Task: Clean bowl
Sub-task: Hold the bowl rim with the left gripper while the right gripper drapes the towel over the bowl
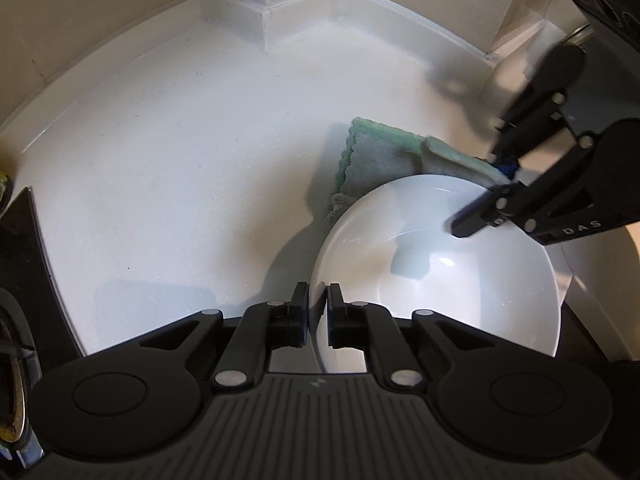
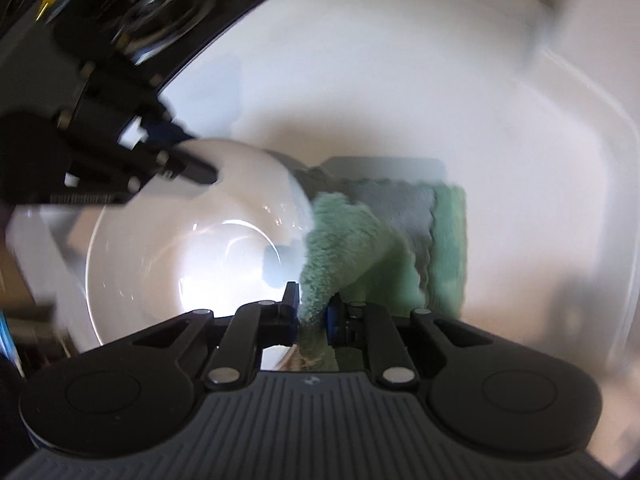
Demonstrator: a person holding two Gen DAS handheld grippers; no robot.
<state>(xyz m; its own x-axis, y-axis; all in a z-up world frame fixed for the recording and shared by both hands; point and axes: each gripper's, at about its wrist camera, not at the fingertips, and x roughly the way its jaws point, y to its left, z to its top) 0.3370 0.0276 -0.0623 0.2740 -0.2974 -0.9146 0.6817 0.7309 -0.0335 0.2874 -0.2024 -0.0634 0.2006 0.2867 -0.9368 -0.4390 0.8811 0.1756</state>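
One bowl, white and glossy, sits on the white counter near its right edge, well clear of the back corner. One cloth, green and grey, lies just behind the bowl, touching its far rim. Two grippers are in view. The left gripper is clamped on the bowl's near rim, one finger inside and one outside. The right gripper is closed on a green fold of the cloth, just beside the bowl.

A home kitchen: white countertop, stove burner, dishcloth.
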